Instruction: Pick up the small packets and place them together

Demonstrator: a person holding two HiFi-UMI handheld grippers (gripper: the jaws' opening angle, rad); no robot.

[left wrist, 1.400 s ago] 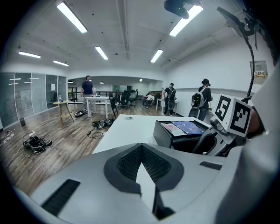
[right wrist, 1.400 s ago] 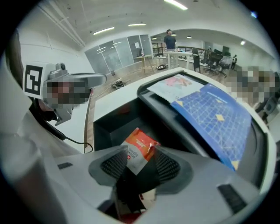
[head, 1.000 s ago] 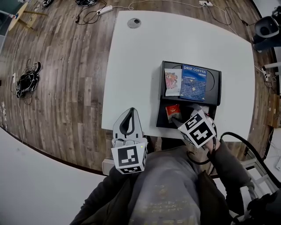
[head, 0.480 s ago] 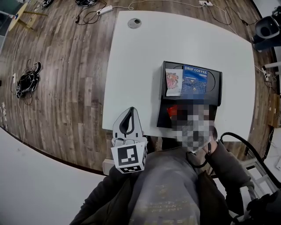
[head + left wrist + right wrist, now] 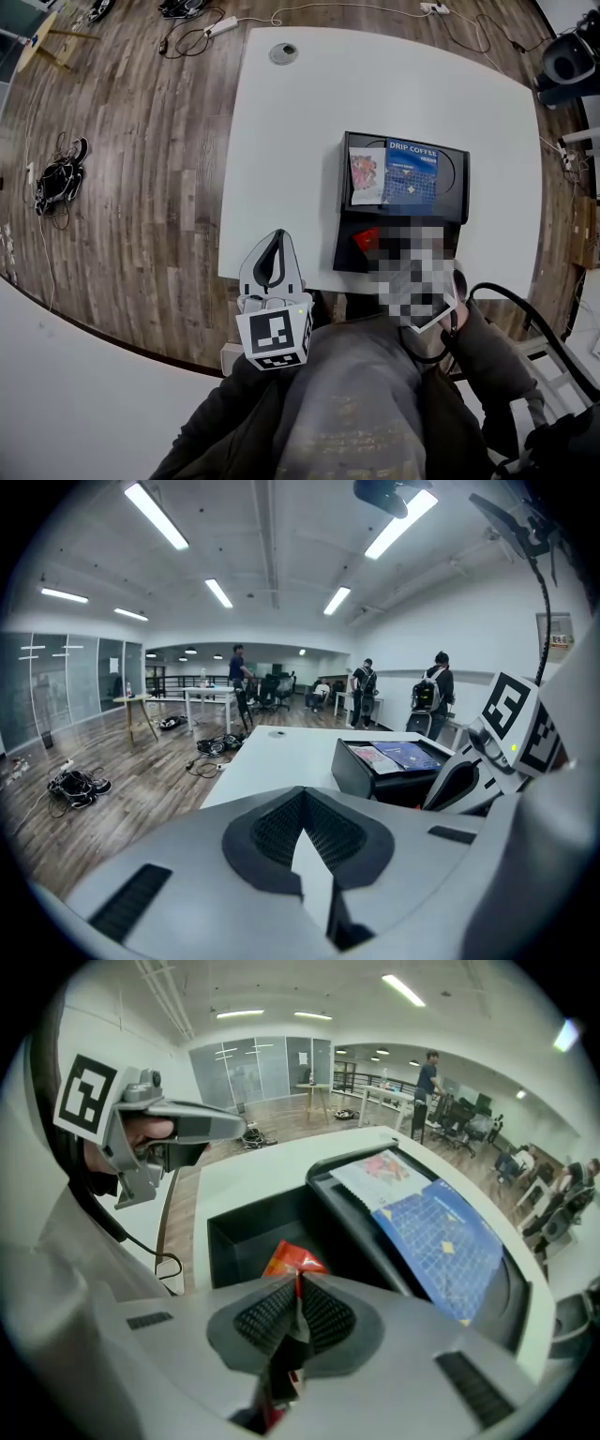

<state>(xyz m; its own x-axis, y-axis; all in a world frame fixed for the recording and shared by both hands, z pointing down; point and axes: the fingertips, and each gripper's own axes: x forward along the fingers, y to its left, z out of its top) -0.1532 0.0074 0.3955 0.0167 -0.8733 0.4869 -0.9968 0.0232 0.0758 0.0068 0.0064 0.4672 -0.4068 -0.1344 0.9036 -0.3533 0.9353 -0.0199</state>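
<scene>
A small red-orange packet (image 5: 292,1262) sits between the pads of my right gripper (image 5: 298,1286). Its jaws have just been closing and now pinch it over the near compartment of the black tray (image 5: 234,1232). In the head view a corner of that red packet (image 5: 365,238) shows, and a mosaic patch hides the right gripper. On the tray's raised far part (image 5: 454,176) lie a blue drip-coffee packet (image 5: 411,178) and a white-pink packet (image 5: 367,174). My left gripper (image 5: 271,265) hangs off the table's near edge with its jaws together and nothing in them.
The tray stands near the front right of a white table (image 5: 300,131) with a round grommet (image 5: 283,53). Cables (image 5: 58,173) lie on the wood floor to the left. A black cable (image 5: 511,305) loops by my right arm. People stand far off in the room.
The right gripper stays over the tray's near compartment, where a mosaic patch now covers it. The left gripper has not moved.
</scene>
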